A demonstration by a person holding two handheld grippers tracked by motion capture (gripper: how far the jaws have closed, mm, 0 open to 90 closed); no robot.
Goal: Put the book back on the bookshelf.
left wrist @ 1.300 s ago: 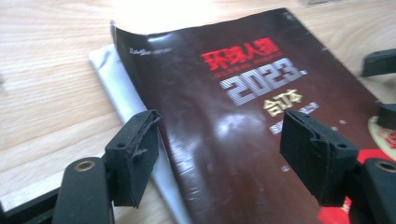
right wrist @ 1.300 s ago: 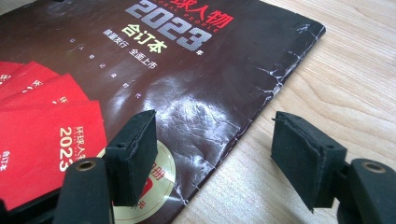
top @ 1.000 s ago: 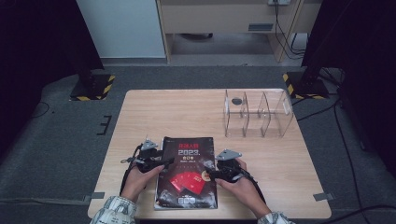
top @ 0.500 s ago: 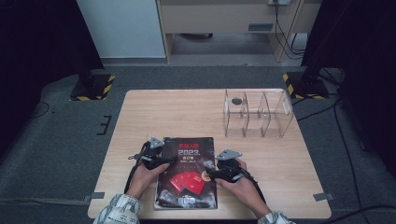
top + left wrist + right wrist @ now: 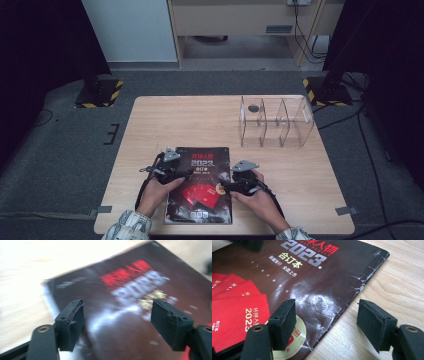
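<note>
Magazine (image 5: 200, 187), dark cover, flat on table (image 5: 200, 120) near front edge. Left gripper (image 5: 117, 320): jaws apart over its cover (just narrowed), gripping nothing. Right gripper (image 5: 325, 323): jaws apart astride its right edge, empty.

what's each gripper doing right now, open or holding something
left gripper: open over the magazine cover, jaws just closed a little, gripping nothing.
right gripper: open, straddling the magazine's creased right edge, gripping nothing.
</note>
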